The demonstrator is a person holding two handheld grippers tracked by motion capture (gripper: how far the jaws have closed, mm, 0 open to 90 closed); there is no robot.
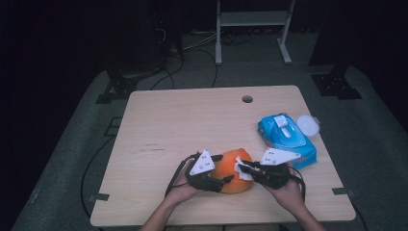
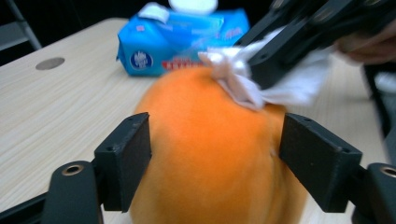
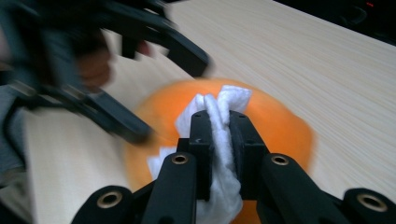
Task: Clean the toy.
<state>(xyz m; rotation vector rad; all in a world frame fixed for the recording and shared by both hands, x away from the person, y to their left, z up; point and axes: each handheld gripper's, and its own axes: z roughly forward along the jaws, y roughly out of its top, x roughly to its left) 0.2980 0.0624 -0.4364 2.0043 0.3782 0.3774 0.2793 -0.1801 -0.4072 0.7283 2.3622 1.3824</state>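
Meanwhile, the left gripper (image 2: 215, 158) is clamping the orange ball (image 2: 210, 149) while the right gripper (image 3: 219, 140), pinching a wipe (image 3: 219, 121), is scrubbing it, probably needing fresh spots next.

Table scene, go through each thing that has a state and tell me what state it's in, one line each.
left gripper: shut on the orange ball, a jaw on each side.
right gripper: shut on the white wipe.
orange ball: resting on the table, held steady.
white wipe: bunched, pressed on the ball's top.
wipes pack: lying flat, flap lid raised.

Dim room, blurred gripper views
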